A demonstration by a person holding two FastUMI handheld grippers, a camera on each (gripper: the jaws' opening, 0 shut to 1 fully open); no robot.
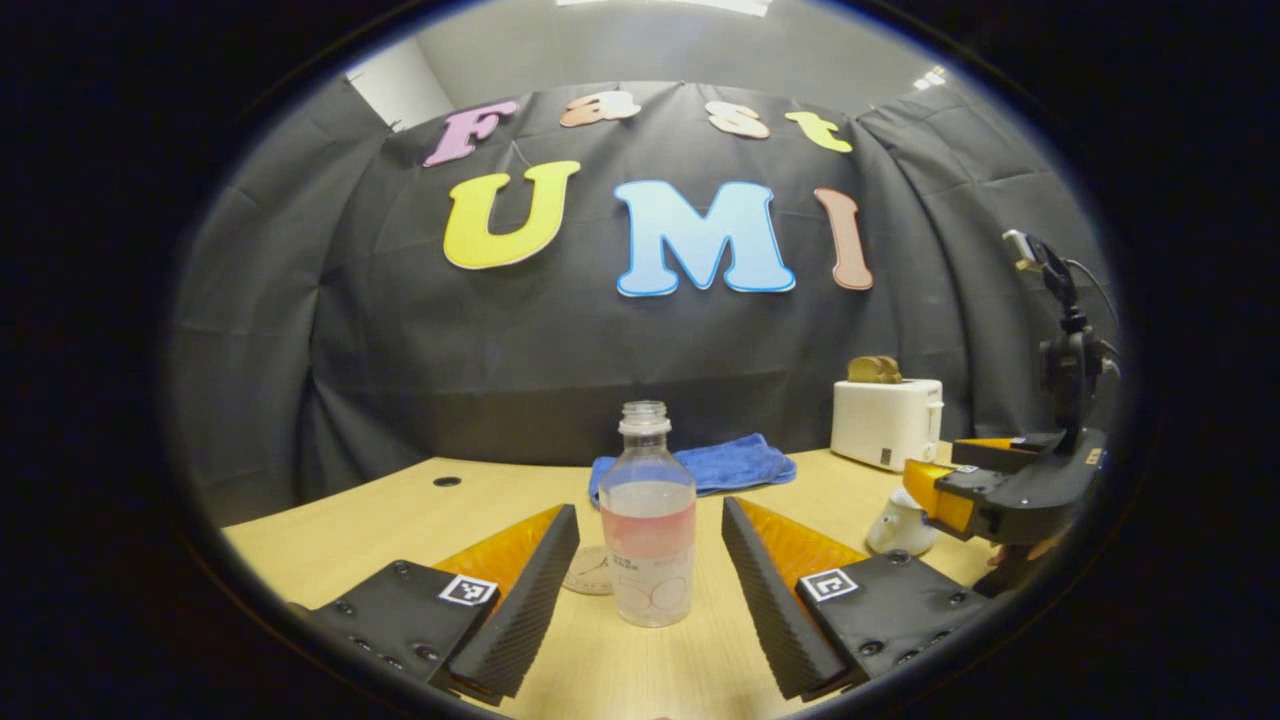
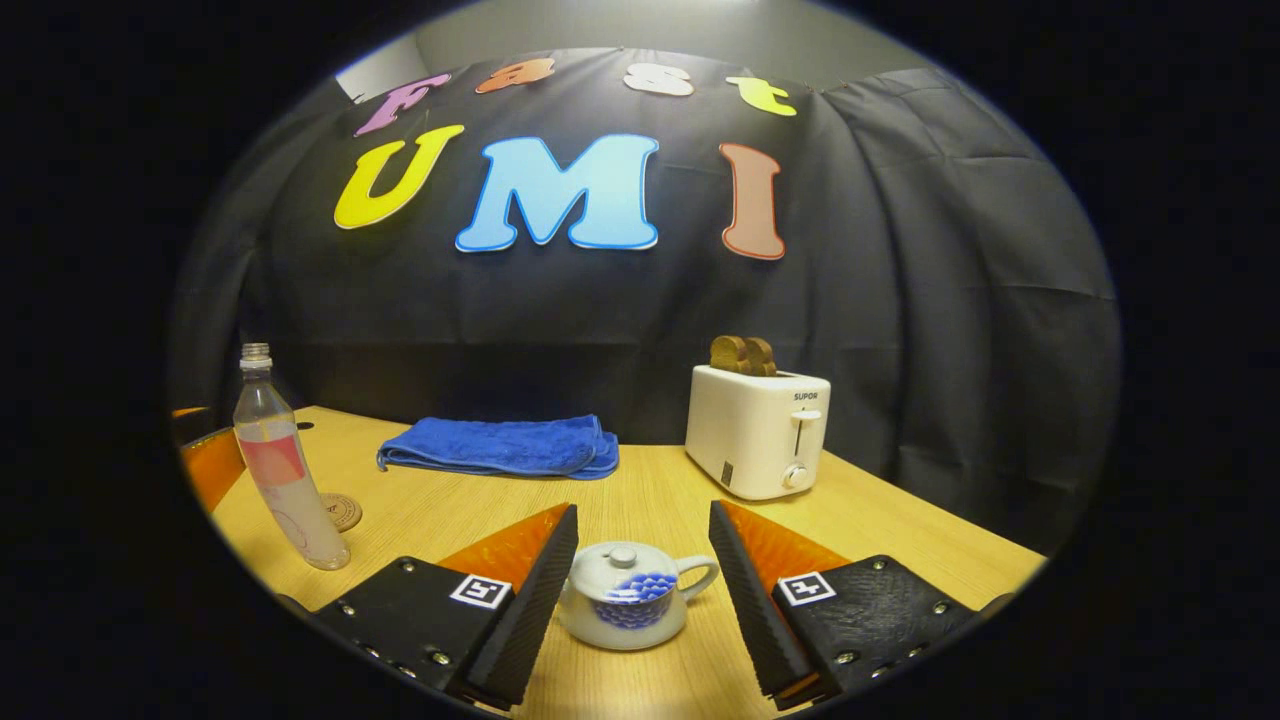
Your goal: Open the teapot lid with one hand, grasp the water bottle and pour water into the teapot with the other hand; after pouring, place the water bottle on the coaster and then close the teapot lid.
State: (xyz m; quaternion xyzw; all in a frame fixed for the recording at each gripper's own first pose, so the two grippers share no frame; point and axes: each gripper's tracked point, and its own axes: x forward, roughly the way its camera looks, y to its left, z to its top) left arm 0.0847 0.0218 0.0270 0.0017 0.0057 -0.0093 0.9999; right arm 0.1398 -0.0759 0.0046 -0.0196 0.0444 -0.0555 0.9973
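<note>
Pale wooden table [image 2: 660, 480]: lidded white-and-blue ceramic teapot [image 2: 628, 596] between right gripper's [image 2: 642, 580] spread jaws; upright clear plastic water bottle [image 1: 648, 520] between left gripper's [image 1: 650, 590] spread jaws.

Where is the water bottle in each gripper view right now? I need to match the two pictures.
Left gripper view: the water bottle stands at bottom centre, between the left gripper's open fingers, untouched.
Right gripper view: the bottle stands at far left on the table, beside the round coaster.
Shared landmark: the white toaster, with the blue towel to its left.
</note>
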